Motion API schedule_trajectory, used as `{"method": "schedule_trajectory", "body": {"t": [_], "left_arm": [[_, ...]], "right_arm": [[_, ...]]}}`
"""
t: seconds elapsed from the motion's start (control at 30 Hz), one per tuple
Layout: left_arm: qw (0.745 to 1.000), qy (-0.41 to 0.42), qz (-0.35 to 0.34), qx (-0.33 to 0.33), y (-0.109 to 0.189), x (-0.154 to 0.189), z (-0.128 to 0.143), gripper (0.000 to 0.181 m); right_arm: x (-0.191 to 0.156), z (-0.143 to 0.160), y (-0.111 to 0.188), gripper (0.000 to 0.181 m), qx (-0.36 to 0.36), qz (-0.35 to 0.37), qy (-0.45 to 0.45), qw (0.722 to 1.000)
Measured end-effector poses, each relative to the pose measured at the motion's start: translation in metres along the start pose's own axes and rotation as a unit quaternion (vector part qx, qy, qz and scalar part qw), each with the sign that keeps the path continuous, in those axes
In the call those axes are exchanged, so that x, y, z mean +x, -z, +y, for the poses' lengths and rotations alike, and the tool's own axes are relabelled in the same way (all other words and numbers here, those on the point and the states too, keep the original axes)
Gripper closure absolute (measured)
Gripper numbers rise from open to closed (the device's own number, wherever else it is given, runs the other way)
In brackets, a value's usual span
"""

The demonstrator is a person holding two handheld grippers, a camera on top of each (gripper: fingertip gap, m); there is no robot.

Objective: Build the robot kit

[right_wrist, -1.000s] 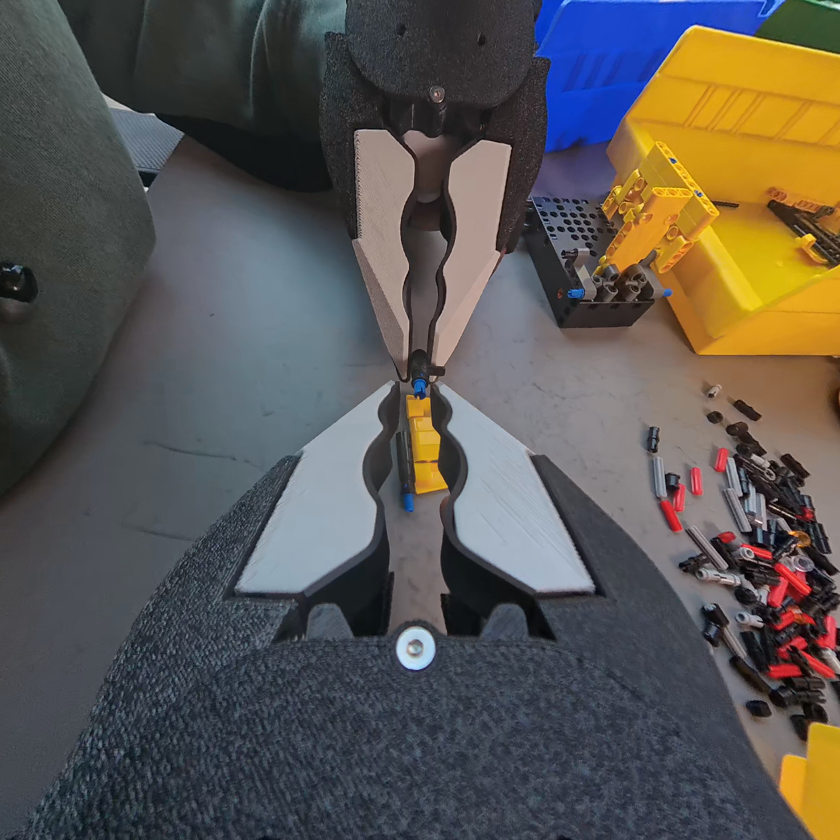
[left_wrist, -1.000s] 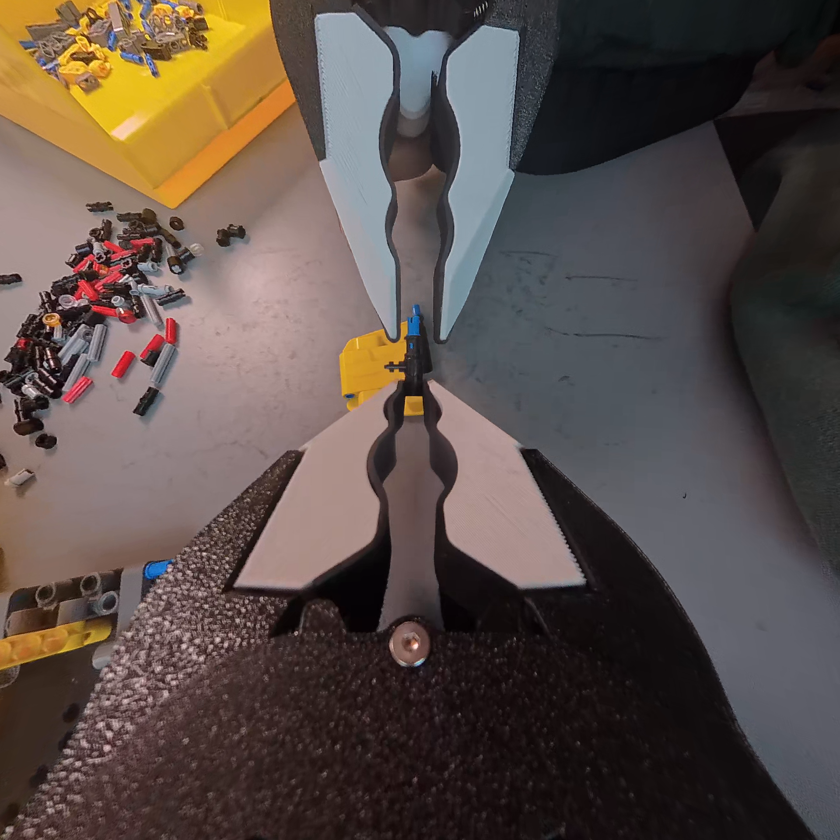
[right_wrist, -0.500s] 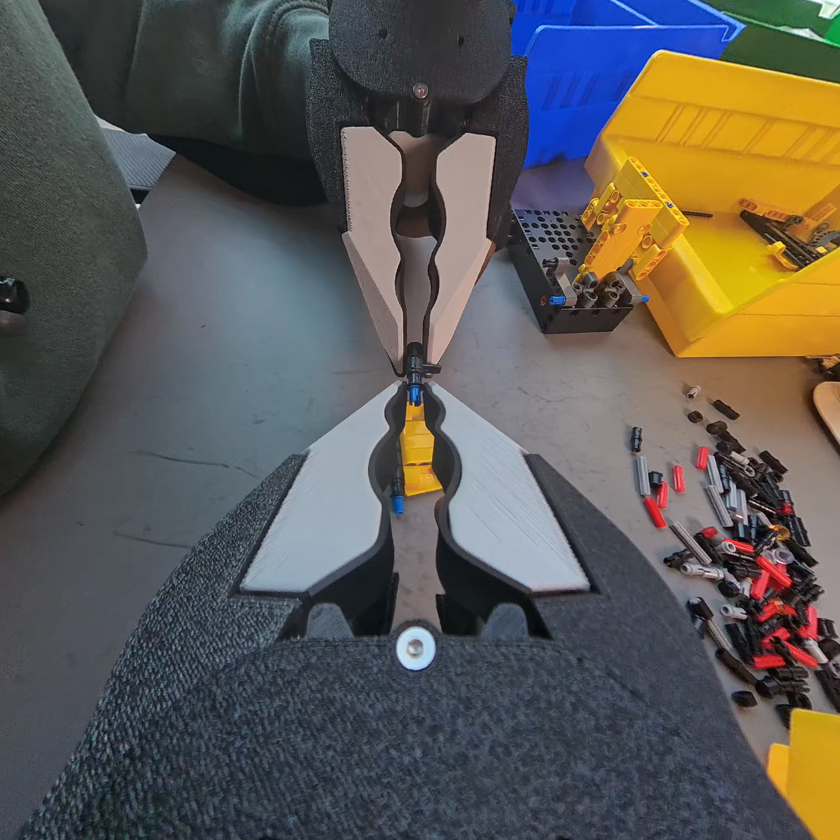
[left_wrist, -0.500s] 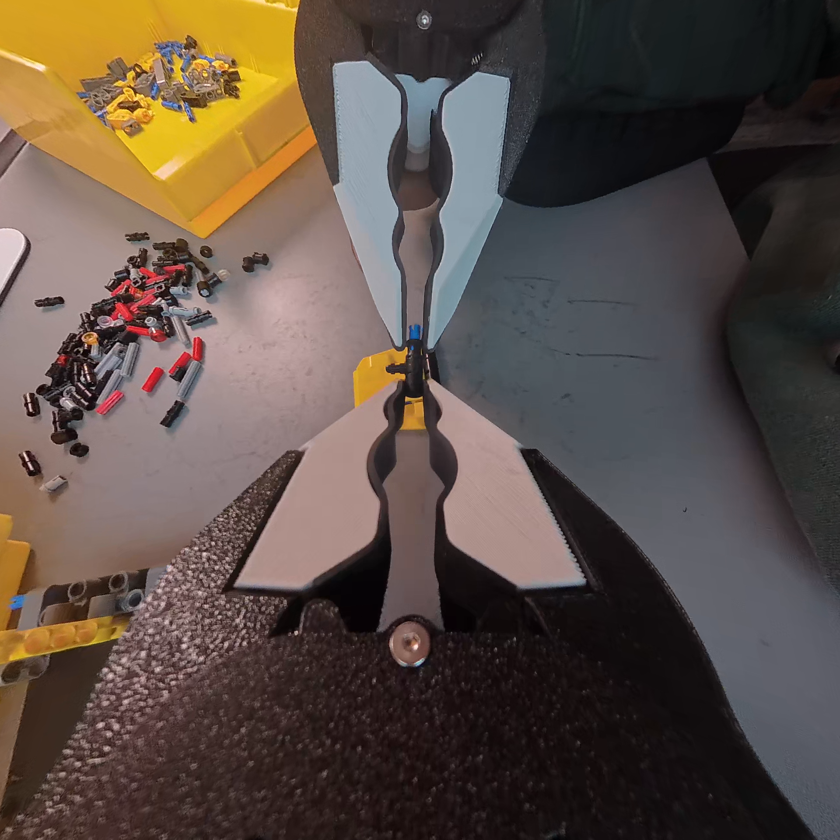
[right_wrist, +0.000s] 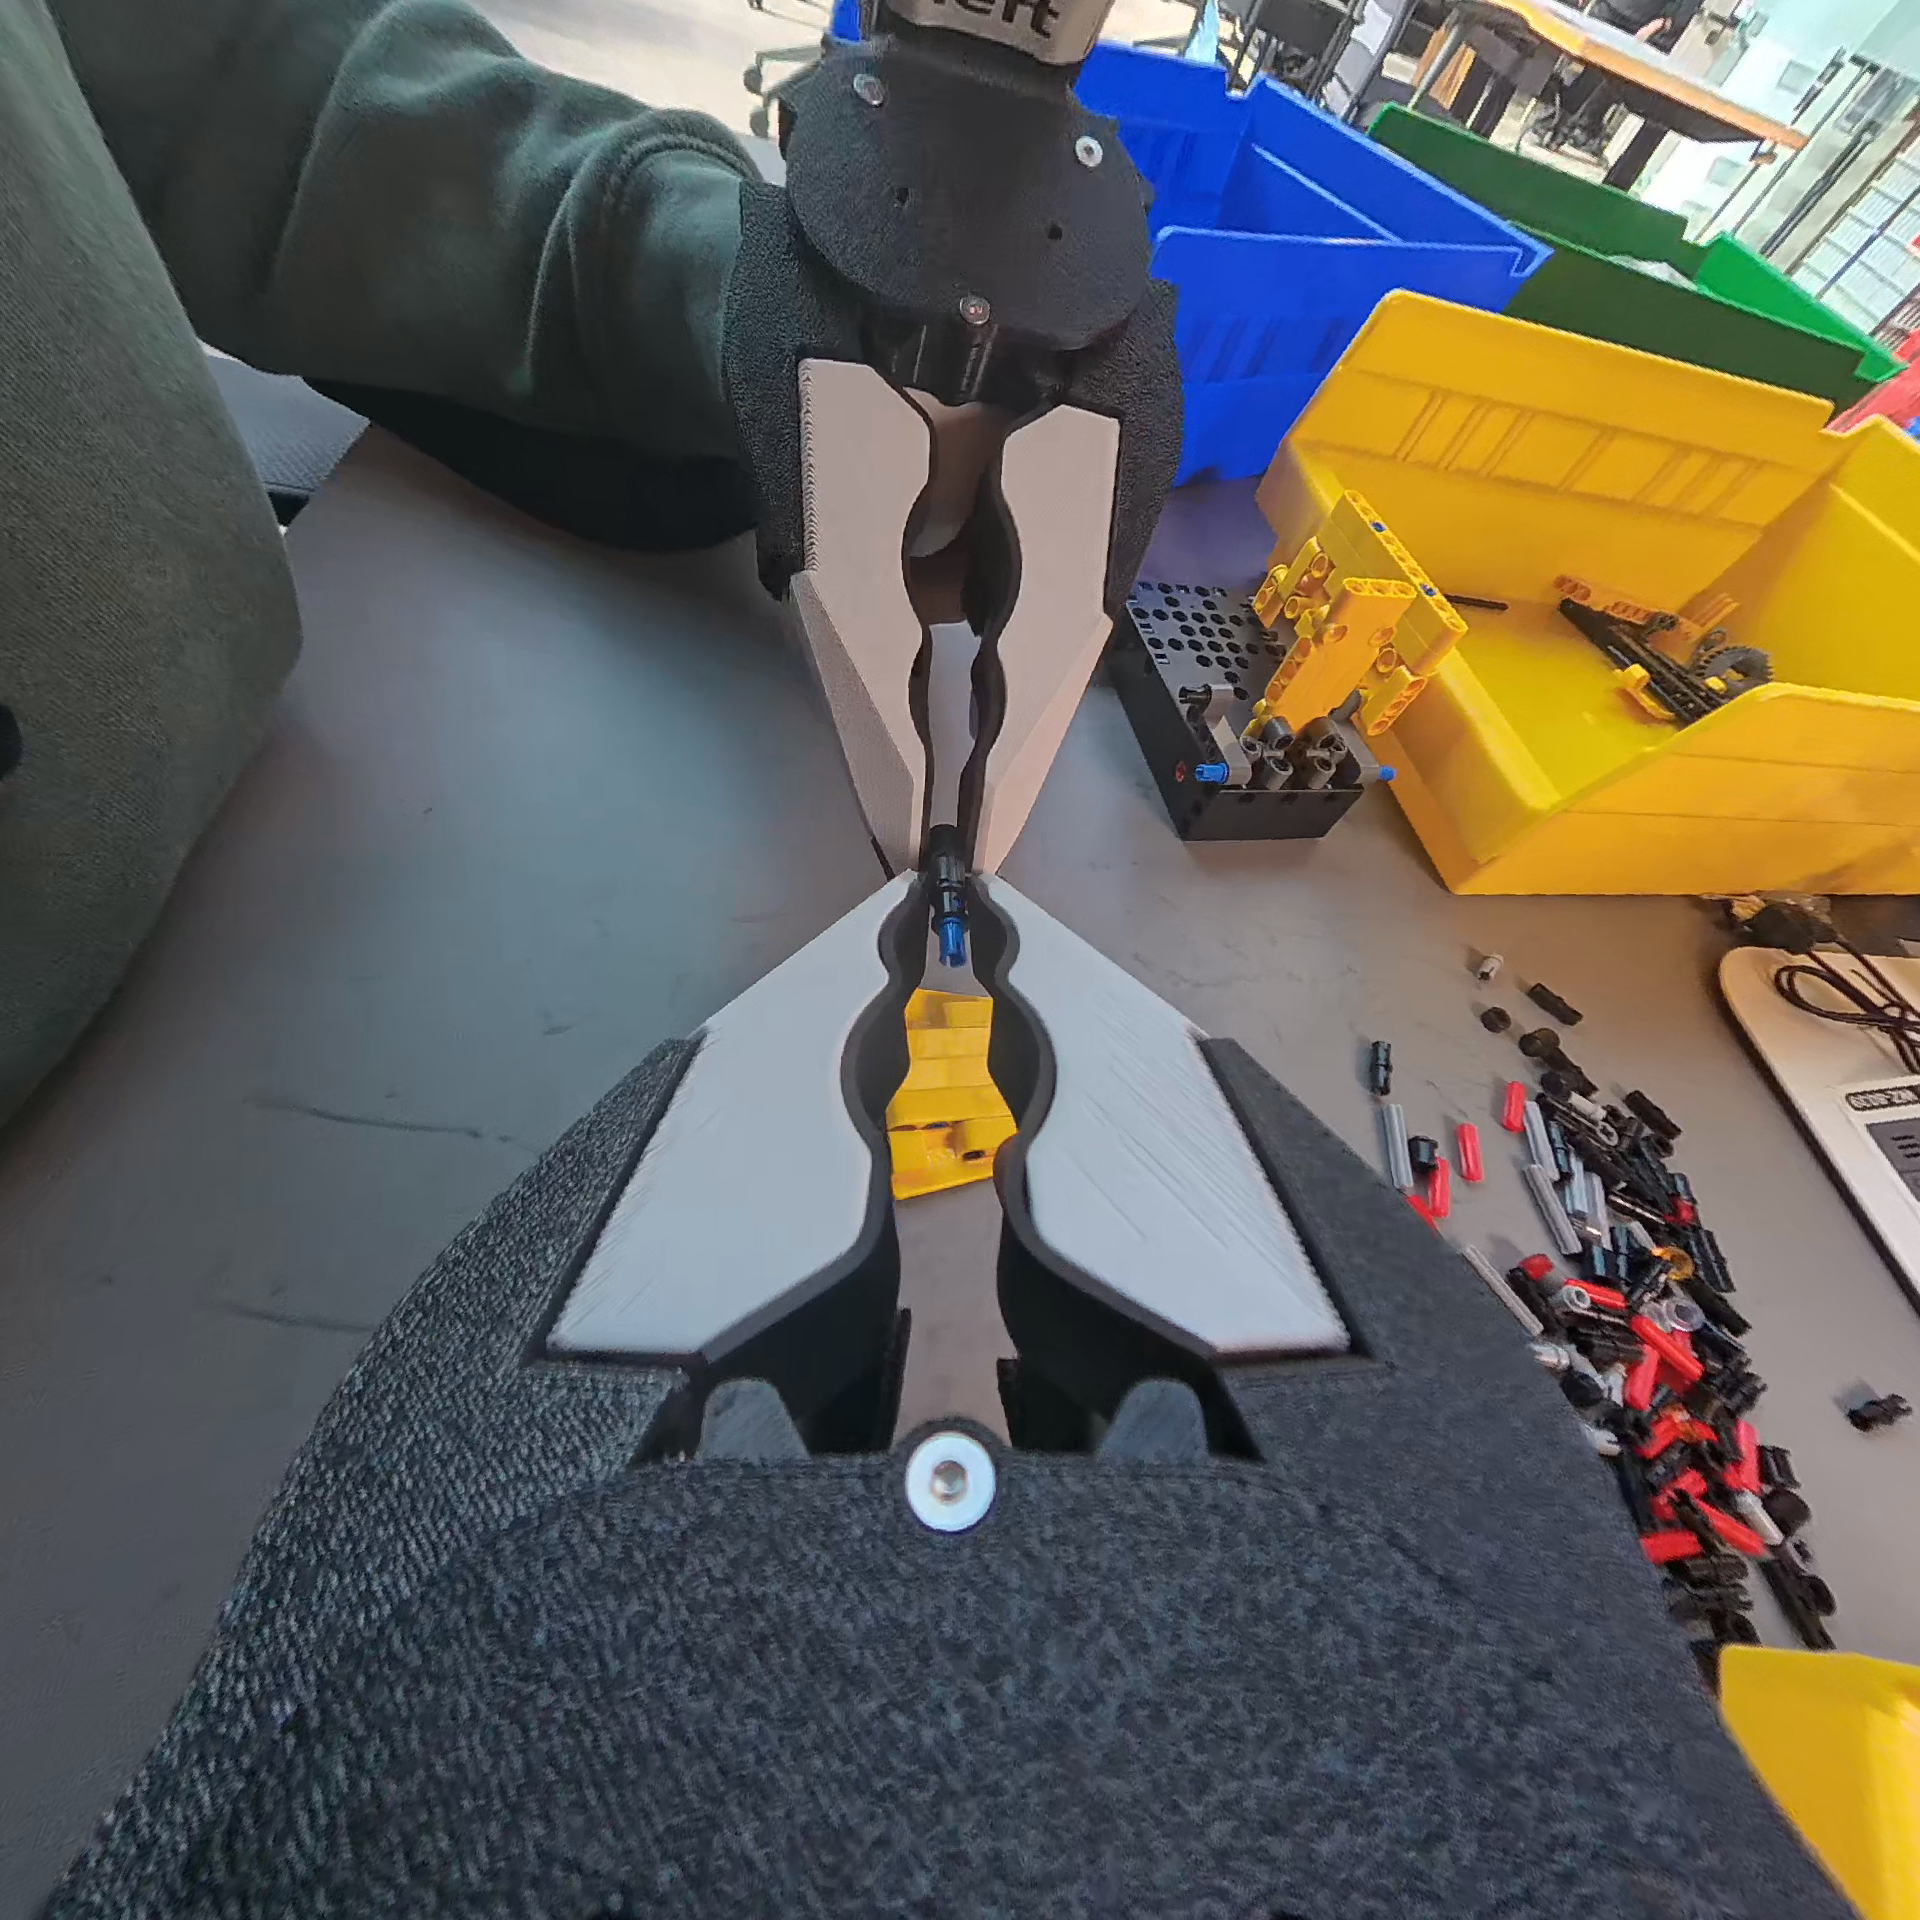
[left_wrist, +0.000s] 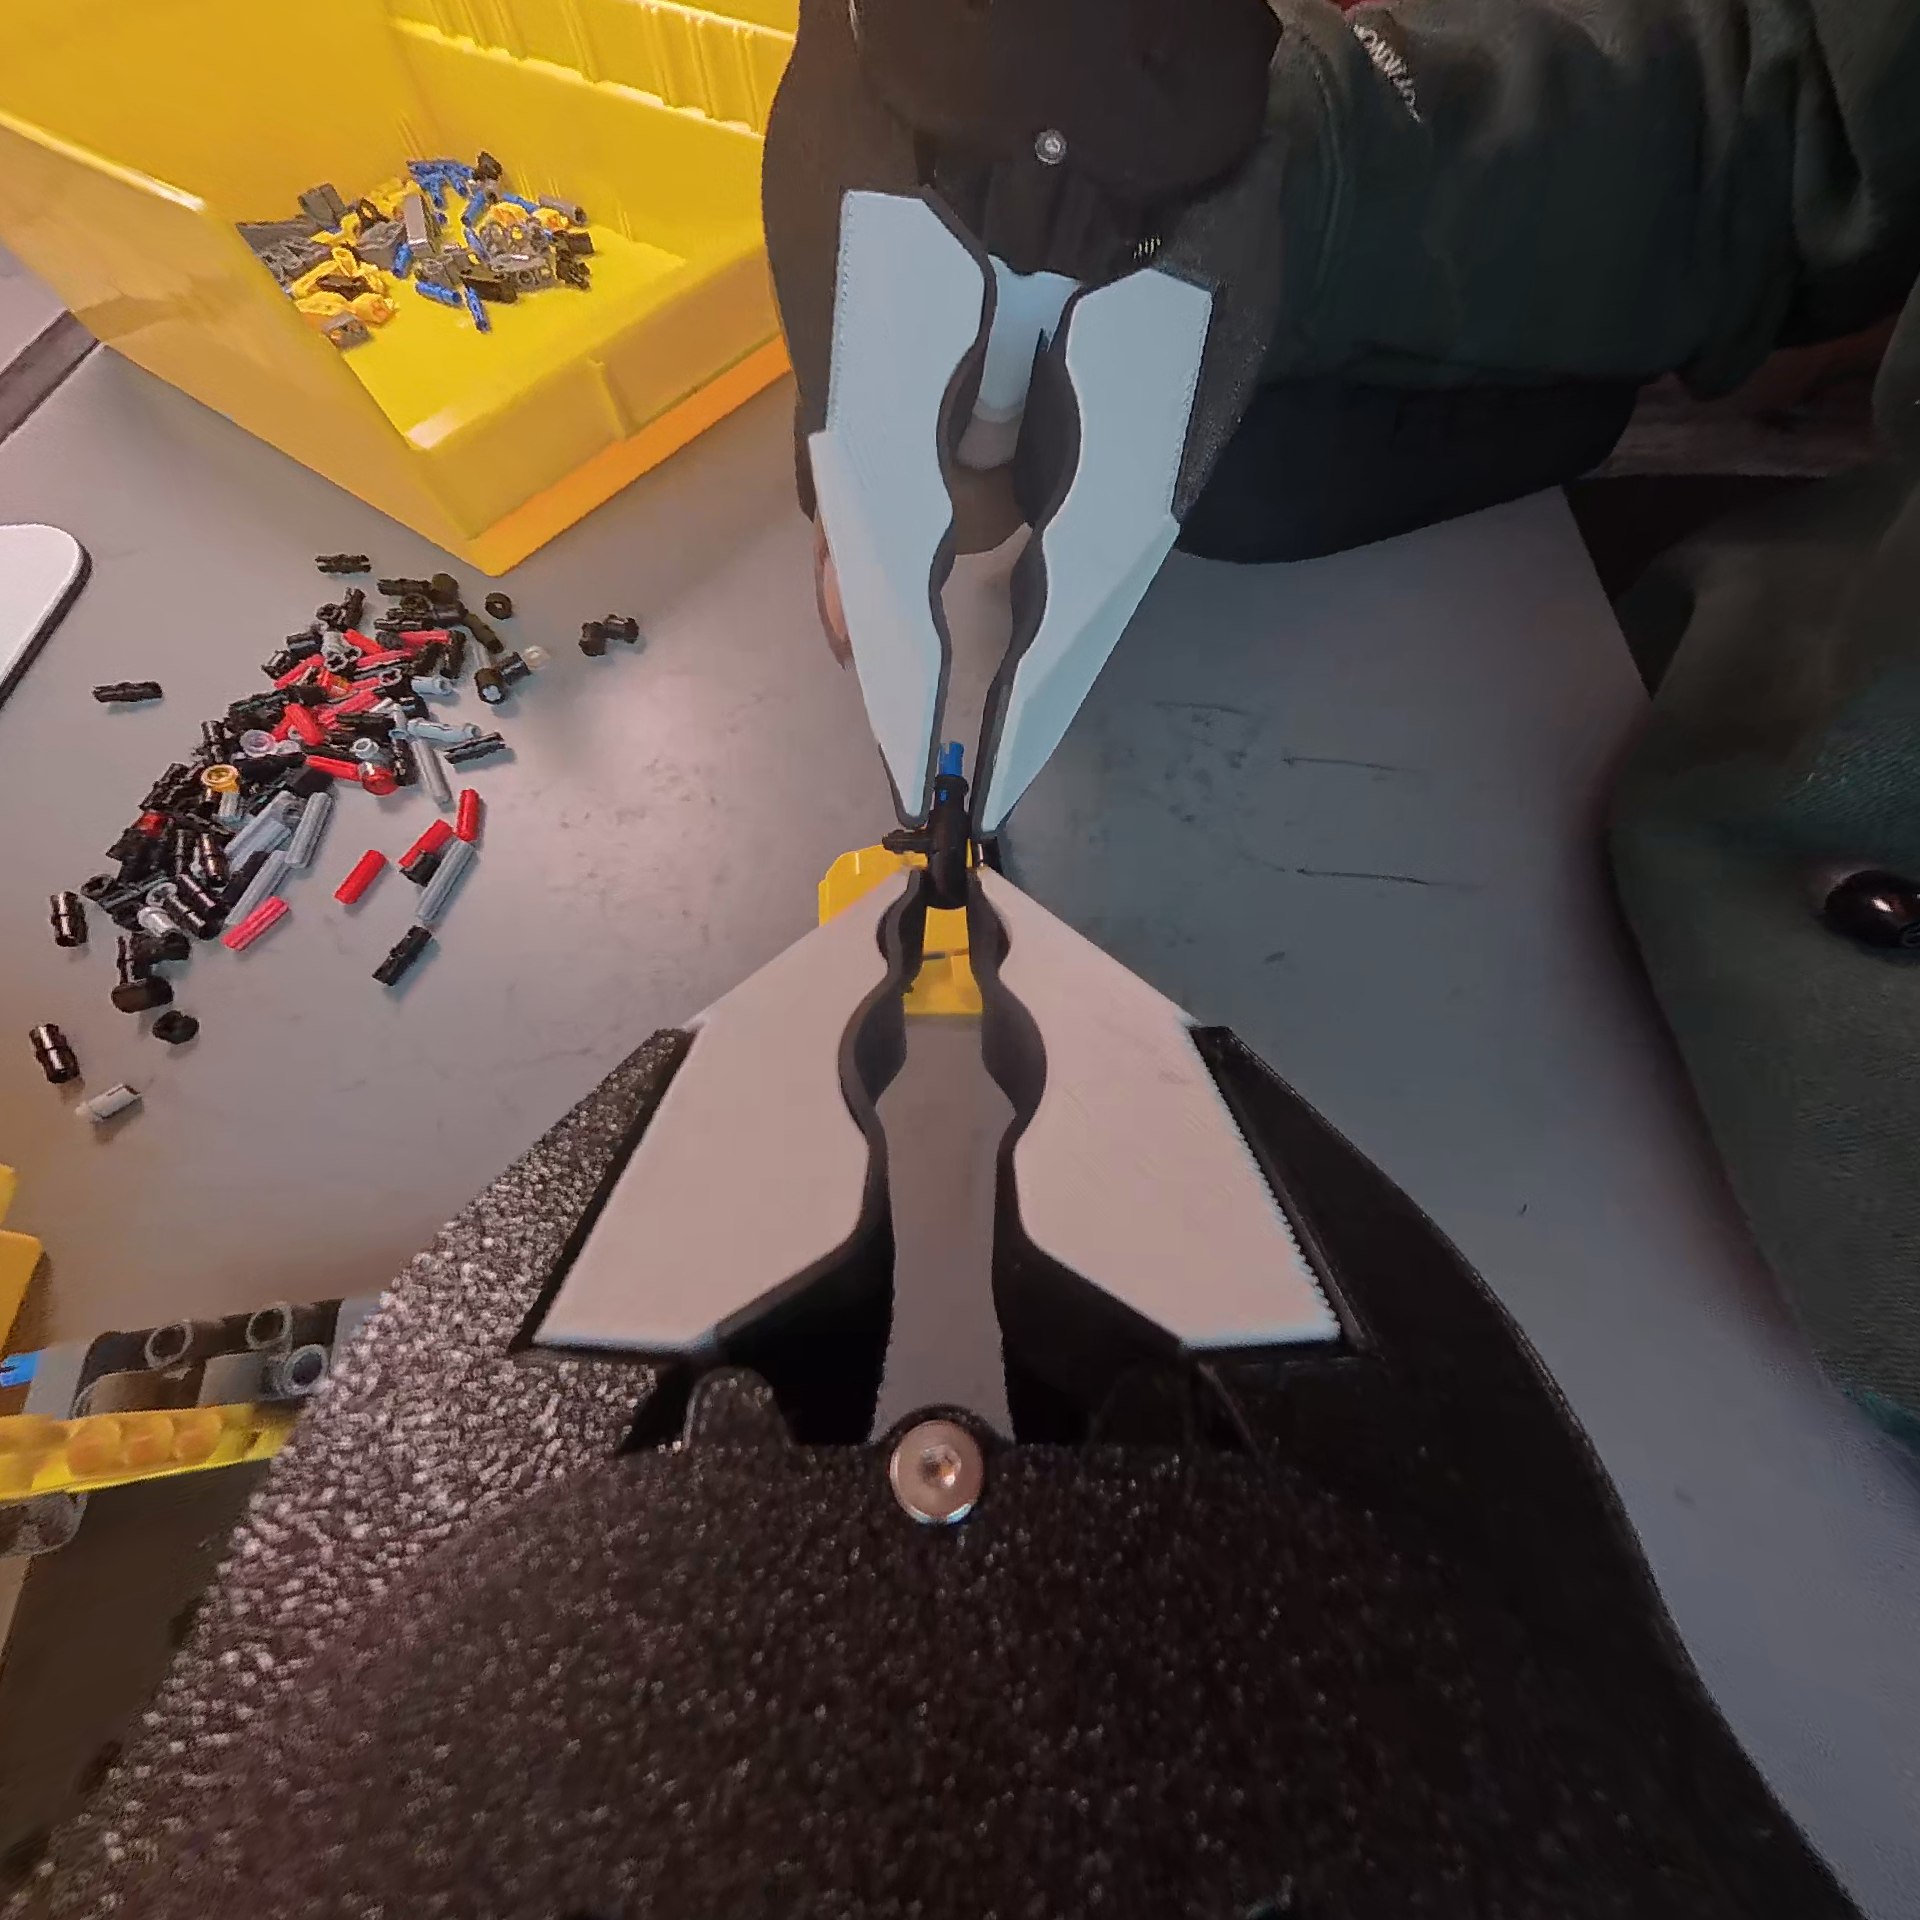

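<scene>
Black-blue pin (left_wrist: 943, 831) pinched between left gripper (left_wrist: 940, 883); right gripper (right_wrist: 943, 883) tips.

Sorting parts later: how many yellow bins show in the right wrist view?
2: a big bin at upper right, and a bin corner at the bottom right edge. More may lie out of frame.

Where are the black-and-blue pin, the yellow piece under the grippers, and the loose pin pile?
black-and-blue pin (right_wrist: 947, 902): right wrist view, black middle section.
yellow piece (right_wrist: 948, 1091): right wrist view, ribbed top face.
loose pin pile (left_wrist: 301, 769): left wrist view, centre of the heap.
</scene>
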State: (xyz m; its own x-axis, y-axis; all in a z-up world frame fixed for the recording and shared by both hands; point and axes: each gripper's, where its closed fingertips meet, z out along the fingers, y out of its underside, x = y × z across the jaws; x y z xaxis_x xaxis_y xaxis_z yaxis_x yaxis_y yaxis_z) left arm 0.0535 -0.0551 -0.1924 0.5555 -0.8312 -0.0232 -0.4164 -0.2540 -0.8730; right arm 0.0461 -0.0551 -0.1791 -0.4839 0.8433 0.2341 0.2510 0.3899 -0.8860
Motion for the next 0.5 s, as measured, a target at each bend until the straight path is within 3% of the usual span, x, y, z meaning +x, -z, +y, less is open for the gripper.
{"method": "schedule_trajectory", "body": {"t": [0.3, 0.5], "left_arm": [[0.99, 0.103, 0.091, 0.039, 0.009, 0.007, -0.006, 0.175], [0.983, 0.129, 0.126, 0.038, 0.009, 0.014, -0.005, 0.175]], "right_arm": [[0.0, -0.004, 0.002, 0.167, -0.016, 0.044, 0.121, 0.992], [-0.007, -0.01, 0.0, 0.17, -0.021, 0.054, 0.174, 0.983]]}}
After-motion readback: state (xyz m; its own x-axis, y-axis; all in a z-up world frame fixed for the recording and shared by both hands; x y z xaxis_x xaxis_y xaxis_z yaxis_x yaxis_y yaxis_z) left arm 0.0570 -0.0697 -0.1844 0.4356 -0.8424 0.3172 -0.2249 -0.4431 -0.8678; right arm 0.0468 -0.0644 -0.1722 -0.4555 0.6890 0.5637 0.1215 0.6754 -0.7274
